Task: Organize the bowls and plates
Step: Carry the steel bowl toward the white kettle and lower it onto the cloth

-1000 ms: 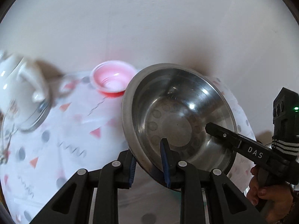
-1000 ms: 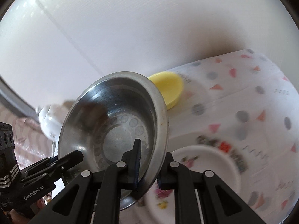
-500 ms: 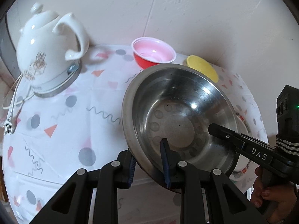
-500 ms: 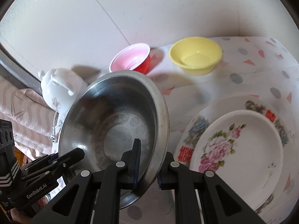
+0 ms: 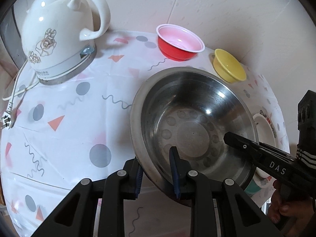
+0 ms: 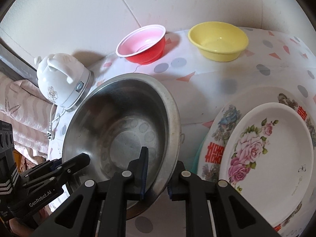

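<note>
We hold steel bowl by opposite rims: left tongs and right tongs each pinching rim. Bowl has dropped lower over patterned counter in last second; red bowl, yellow bowl, stacked plates now sharp in view. We judge set-down near, nothing released yet.

The steel bowl is dull brushed metal, speckled, with bright glints. The red bowl and yellow bowl look like smooth plastic. The kettle is glossy white ceramic. The printed cover on the counter shines like plastic film.
</note>
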{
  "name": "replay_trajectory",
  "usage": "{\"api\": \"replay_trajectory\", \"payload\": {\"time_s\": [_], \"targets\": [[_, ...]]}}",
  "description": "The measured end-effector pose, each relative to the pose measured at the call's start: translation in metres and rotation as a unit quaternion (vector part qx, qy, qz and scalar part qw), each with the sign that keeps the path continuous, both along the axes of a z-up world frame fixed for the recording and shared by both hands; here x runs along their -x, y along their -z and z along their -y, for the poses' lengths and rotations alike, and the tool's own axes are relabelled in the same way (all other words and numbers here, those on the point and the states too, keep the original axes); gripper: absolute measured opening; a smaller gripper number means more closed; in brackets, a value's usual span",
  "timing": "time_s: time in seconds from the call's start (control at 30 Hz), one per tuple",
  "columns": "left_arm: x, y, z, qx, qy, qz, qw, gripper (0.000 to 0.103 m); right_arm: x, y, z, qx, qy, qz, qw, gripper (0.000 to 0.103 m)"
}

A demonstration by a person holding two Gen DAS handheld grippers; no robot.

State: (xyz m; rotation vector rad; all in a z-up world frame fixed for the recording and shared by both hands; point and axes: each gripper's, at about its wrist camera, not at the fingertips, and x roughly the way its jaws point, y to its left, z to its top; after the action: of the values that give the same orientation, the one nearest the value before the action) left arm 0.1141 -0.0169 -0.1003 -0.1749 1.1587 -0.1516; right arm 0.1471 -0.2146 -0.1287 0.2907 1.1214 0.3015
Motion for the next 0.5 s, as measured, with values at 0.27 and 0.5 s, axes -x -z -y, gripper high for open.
{"api": "replay_trajectory", "payload": {"time_s": [0.27, 0.5], "targets": [[-0.002, 0.006, -0.002, -0.006, -0.004, -0.008, 0.9999, 0.024, -0.007, 0.008, -0.009, 0.003, -0.005, -0.01, 1.0, 0.018], [-0.003, 0.009, -0.001, -0.009, -0.001, -0.012, 0.9999, 0.024, -0.01, 0.011, -0.013, 0.006, -0.007, -0.017, 1.0, 0.019]]}}
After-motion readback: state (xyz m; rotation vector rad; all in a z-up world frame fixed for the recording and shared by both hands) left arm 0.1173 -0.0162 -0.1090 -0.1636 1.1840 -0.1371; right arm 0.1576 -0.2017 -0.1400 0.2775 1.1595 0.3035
